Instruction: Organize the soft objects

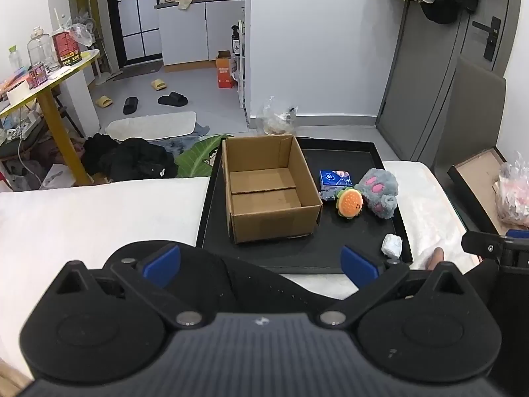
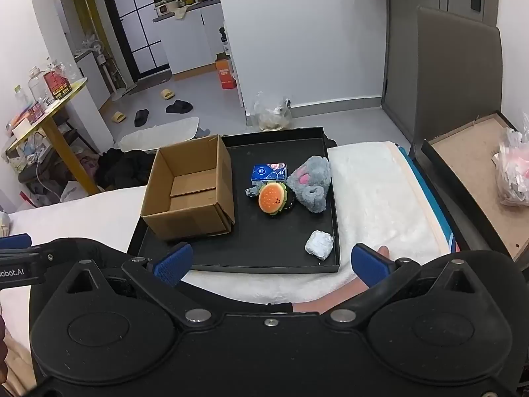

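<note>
A white blanket (image 2: 370, 198) covers the bed, and a black tray (image 2: 334, 205) lies across it with the bedroom floor beyond.

Nearest, both grippers hover short of the tray's near edge, tipped downward. The left gripper (image 1: 261, 263) has its blue fingers (image 1: 163, 261) spread wide with nothing between them; the right gripper (image 2: 274, 264) is the same, fingers far apart and empty.

Just past them, near the tray's right front corner, sits a crumpled white wad (image 2: 319, 244). Further in, the open cardboard box (image 1: 264, 188) fills the tray's left part, empty, its long axis running away from the grippers. Right of the box cluster the soft things: a burger plush (image 2: 271, 198), face up, touching a grey plush (image 2: 310, 182) whose pink patch faces upward, its length running towards the tray's far edge. Behind the burger lies a blue tissue pack (image 2: 268, 172), flat, long side across the tray.

The right view alone shows a bare forearm (image 2: 334, 299) beneath its gripper, and most of a brown board (image 2: 476, 165) beside the bed. The left view alone shows the door handle (image 1: 489, 34) and dark clothes hung above it.

Farthest off, slippers (image 1: 172, 99) lie on the grey floor.
</note>
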A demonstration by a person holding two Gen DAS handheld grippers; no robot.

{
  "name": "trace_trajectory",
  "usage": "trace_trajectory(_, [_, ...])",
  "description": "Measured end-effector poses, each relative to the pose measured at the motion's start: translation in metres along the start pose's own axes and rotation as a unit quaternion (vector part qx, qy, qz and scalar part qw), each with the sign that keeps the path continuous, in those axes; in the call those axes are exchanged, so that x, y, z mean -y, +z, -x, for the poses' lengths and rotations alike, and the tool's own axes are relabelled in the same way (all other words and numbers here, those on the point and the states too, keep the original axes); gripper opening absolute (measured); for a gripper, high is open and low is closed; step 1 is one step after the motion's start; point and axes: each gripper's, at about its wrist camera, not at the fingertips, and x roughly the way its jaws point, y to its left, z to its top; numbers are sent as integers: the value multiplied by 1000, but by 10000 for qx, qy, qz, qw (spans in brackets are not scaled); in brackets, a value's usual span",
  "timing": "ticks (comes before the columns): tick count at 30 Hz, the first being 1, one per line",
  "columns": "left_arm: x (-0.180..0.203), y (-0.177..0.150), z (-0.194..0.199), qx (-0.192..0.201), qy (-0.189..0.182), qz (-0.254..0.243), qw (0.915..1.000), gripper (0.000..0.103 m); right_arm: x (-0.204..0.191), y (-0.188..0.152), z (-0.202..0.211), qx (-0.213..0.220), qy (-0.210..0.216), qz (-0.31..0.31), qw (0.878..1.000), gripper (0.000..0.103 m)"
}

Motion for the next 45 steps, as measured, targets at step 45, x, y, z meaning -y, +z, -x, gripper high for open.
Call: trace_trajectory(45, [0, 0, 7, 192, -51, 0, 9998, 103, -7, 5, 6, 293, -16, 195, 9994, 103])
